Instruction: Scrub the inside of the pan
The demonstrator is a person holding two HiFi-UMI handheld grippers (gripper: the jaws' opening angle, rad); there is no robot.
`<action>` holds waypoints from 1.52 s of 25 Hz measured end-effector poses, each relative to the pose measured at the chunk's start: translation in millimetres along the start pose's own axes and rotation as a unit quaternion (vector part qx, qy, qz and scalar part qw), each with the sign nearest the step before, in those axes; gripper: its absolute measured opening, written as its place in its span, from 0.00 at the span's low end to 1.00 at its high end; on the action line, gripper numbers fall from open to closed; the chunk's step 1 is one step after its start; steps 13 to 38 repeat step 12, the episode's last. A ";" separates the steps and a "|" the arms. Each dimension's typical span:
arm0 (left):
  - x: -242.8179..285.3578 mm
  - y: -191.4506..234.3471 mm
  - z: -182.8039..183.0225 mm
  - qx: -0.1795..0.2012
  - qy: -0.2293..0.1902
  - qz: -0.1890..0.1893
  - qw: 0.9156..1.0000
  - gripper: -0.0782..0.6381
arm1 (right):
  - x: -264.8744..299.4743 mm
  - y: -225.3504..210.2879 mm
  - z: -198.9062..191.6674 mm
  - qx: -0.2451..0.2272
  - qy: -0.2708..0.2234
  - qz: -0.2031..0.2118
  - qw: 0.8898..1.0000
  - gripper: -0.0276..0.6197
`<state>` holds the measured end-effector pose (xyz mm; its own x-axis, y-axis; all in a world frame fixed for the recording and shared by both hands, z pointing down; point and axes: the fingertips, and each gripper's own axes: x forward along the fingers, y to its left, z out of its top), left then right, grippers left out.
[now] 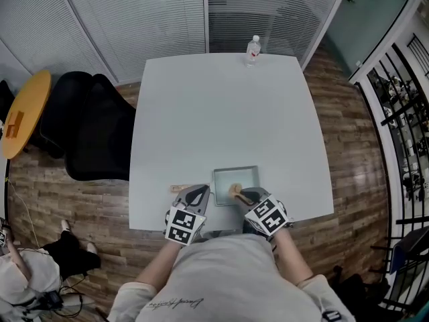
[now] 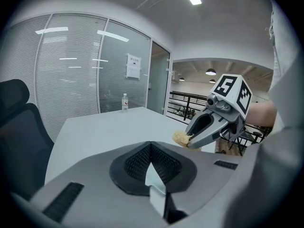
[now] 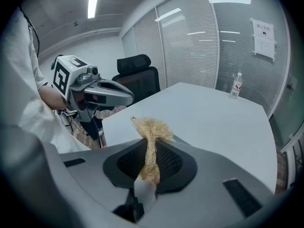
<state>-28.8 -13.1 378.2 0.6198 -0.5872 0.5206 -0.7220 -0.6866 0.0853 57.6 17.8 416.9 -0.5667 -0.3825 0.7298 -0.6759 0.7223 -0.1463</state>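
Our right tongs pinch a straw-coloured scrubber at the near side of the shallow grey pan, which sits by the counter's front edge. Our left tongs are pressed together, empty, just beside the pan's left rim.

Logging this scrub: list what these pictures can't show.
Grey rectangular metal pan: dirt inside too small in head view; both gripper views hide it under their own fingers.
Tan fibre scrubber: contact with pan covered by right gripper in head view.
Small tan object beside pan: too small to name.
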 end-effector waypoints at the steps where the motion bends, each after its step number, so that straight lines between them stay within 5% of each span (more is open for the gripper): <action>1: -0.2 -0.1 0.1 -0.001 0.000 0.001 1.000 0.12 | 0.0 0.4 -0.4 0.000 0.000 0.001 1.000 0.15; 38: -0.4 -2.5 2.1 0.001 -0.002 0.002 1.000 0.12 | 0.5 5.1 -0.4 -0.004 0.001 0.007 1.000 0.15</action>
